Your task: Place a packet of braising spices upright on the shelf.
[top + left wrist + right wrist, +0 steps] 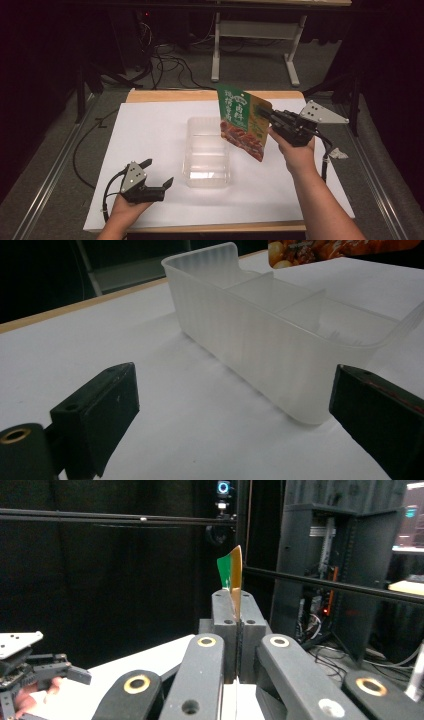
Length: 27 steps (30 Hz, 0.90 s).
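High view: right gripper [272, 120] pinches the snack pouch [243, 121] above the clear tub's [207, 176] right rim.

Left gripper view: left gripper [232, 410] gapes wide, empty, beside the tub (nothing inside).

Right gripper view: jaws clamp the pouch edge-on.

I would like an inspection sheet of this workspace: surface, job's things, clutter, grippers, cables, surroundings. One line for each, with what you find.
Surface: white sheet on a wooden-edged table; looks clean.
Job's things: green snack pouch held in the air, tilted, over the far right side of the clear plastic container; the container stands on the sheet, divided into compartments, seemingly empty.
Clutter: small white scrap at the sheet's right edge.
Grippers: right gripper shut on the pouch's edge; left gripper open, low over the sheet, near the container, holding nothing.
Cables: one trails from each gripper; more lie on the floor beyond the table.
Surroundings: dark room, grey floor, white frame legs behind.
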Motion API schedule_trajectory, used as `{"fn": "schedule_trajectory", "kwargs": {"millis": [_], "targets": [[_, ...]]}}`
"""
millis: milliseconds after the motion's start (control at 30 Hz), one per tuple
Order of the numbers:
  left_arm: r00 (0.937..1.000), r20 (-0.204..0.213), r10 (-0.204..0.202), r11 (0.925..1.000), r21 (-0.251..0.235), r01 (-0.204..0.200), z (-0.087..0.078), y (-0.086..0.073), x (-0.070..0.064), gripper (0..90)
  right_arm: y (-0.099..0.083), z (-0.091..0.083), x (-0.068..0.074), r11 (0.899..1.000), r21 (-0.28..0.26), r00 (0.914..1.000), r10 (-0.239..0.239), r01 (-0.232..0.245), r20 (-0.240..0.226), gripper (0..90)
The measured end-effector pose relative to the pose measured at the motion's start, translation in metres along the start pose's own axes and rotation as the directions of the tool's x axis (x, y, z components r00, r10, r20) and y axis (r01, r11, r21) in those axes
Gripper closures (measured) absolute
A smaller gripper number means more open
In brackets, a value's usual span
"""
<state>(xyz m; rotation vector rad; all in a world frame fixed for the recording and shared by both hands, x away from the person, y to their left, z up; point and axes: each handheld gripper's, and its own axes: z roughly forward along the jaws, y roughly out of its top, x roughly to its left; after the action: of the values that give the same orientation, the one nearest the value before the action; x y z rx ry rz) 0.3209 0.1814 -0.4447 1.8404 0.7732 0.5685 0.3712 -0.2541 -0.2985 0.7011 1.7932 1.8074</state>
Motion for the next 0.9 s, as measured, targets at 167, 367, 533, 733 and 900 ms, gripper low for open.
{"fn": "schedule_trajectory", "kwargs": {"millis": [167, 367, 533, 733, 900], "targets": [[1.0, -0.002, -0.001, 1.0, 0.001, 0.001, 0.0, 0.0, 0.0, 6.4, 0.0, 0.015, 0.006, 1.0, -0.001, 0.9996, 0.001, -0.001, -0.027, 90.0], [1.0, -0.003, 0.0, 1.0, -0.001, 0.0, 0.0, 0.0, -0.001, 6.4, -0.004, 0.031, 0.012, 1.0, 0.003, 0.9984, -0.005, 0.005, -0.056, 90.0], [1.0, -0.004, -0.003, 1.0, -0.002, 0.003, 0.0, 0.0, 0.0, 6.4, -0.006, 0.041, 0.013, 1.0, 0.0, 0.997, -0.001, 0.001, -0.077, 90.0], [1.0, -0.001, -0.002, 1.0, -0.006, 0.002, -0.001, 0.0, 0.0, 6.3, -0.009, 0.052, 0.016, 1.0, 0.005, 0.9957, -0.006, 0.006, -0.092, 90.0], [1.0, 0.001, -0.004, 1.0, -0.008, 0.004, -0.001, 0.0, 0.0, 6.3, -0.013, 0.059, 0.016, 1.0, 0.007, 0.9948, -0.005, 0.006, -0.101, 90.0]]}}
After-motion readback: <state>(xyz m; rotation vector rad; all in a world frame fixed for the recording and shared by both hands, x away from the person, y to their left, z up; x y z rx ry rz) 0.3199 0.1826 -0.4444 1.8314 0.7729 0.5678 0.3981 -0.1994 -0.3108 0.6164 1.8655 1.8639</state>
